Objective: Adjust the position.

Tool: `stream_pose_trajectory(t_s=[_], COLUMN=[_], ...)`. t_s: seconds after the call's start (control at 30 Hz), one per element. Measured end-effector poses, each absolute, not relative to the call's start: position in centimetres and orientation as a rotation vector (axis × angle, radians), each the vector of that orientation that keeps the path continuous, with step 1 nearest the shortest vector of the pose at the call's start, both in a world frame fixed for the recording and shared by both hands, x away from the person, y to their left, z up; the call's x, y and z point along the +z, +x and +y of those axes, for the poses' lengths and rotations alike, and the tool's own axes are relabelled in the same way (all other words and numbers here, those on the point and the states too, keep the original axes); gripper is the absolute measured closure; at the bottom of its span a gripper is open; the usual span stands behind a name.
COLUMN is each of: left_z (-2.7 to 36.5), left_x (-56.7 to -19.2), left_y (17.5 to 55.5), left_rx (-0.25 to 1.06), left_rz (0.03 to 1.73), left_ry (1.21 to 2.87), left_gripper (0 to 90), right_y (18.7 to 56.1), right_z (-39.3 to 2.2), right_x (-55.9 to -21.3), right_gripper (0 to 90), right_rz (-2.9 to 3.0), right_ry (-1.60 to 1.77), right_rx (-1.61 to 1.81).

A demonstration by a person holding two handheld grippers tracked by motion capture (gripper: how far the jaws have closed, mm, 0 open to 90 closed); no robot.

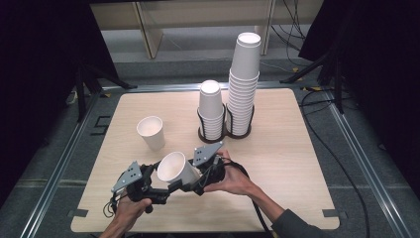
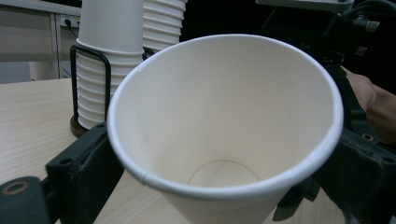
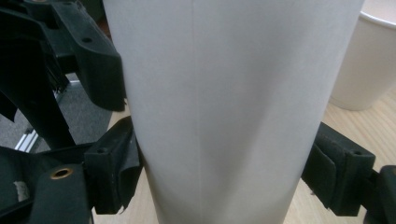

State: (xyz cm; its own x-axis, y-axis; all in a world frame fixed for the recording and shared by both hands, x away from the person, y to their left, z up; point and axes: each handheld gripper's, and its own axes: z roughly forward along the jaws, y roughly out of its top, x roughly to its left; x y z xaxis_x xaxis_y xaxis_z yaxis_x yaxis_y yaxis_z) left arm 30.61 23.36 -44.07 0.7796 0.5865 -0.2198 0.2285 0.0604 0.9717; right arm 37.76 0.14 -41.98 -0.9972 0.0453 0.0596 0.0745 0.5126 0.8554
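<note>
Near the table's front edge, the left gripper [image 1: 159,189] and the right gripper [image 1: 194,179] both have a white paper cup [image 1: 176,169] between their jaws, tipped on its side above the wooden table [image 1: 287,163]. Both squeeze its sides. Farther back stands another paper cup [image 1: 151,132], then two cup stacks [image 1: 229,94] in a black wire holder [image 1: 202,133].

Legible text, labels, brands, numbers, signs: none found. The white paper cups [image 1: 177,170] carry plain, unprinted walls inside and out. The stacked cups [image 1: 242,84] in the black wire holder show bare white sides. The wooden counter [image 1: 287,148] bears no marking that can be read. The black claw bodies and their grey plates show screw holes, no lettering.
</note>
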Motion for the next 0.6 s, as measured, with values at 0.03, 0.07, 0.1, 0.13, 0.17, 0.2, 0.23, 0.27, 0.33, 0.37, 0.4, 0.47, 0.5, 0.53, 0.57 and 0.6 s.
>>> stream_pose_trajectory(t_s=[0.03,0.07,0.1,0.13,0.17,0.2,0.23,0.27,0.33,0.37,0.4,0.47,0.5,0.53,0.57,0.6], left_z=[23.28,23.23,23.19,23.19,23.20,23.29,23.31,23.38,23.38,23.36,23.39,23.44,23.44,23.46,23.48,23.48], left_x=[-44.06,-44.06,-44.06,-44.05,-44.04,-44.03,-44.03,-44.03,-44.04,-44.03,-44.01,-43.98,-43.98,-43.92,-43.90,-43.91], left_y=[30.58,30.58,30.56,30.56,30.55,30.61,30.66,30.68,30.72,30.69,30.72,30.71,30.72,30.74,30.74,30.74], left_rx=[0.305,0.310,0.313,0.316,0.317,0.316,0.309,0.306,0.308,0.306,0.309,0.315,0.317,0.310,0.307,0.306], left_rz=[0.685,0.678,0.677,0.675,0.677,0.674,0.672,0.673,0.670,0.675,0.672,0.671,0.664,0.662,0.662,0.668], left_ry=[1.515,1.514,1.511,1.511,1.510,1.509,1.498,1.498,1.493,1.489,1.488,1.489,1.486,1.484,1.482,1.471], left_gripper=[8.2,9.4,9.4,9.7,10.0,10.3,10.7,10.8,10.9,10.9,11.2,11.6,11.5,11.2,10.8,10.6], right_y=[37.73,37.76,37.71,37.70,37.66,37.66,37.68,37.65,37.65,37.71,37.74,37.61,37.60,37.62,37.57,37.54], right_z=[0.20,0.26,0.34,0.38,0.47,0.49,0.48,0.48,0.53,0.57,0.60,0.58,0.60,0.60,0.61,0.55], right_x=[-42.04,-42.08,-42.14,-42.16,-42.24,-42.26,-42.26,-42.27,-42.28,-42.32,-42.38,-42.44,-42.45,-42.44,-42.43,-42.36], right_gripper=[21.3,21.3,21.3,21.2,21.2,21.2,21.2,21.2,21.1,21.1,21.1,21.1,21.1,21.2,21.1,21.2], right_rz=[-2.700,-2.705,-2.702,-2.700,-2.692,-2.691,-2.683,-2.668,-2.658,-2.656,-2.650,-2.630,-2.626,-2.626,-2.617,-2.616], right_ry=[-0.108,-0.099,-0.101,-0.101,-0.108,-0.108,-0.114,-0.129,-0.140,-0.135,-0.137,-0.178,-0.178,-0.172,-0.175,-0.183], right_rx=[-1.528,-1.539,-1.538,-1.537,-1.547,-1.550,-1.551,-1.543,-1.550,-1.563,-1.572,-1.566,-1.570,-1.576,-1.581,-1.572])
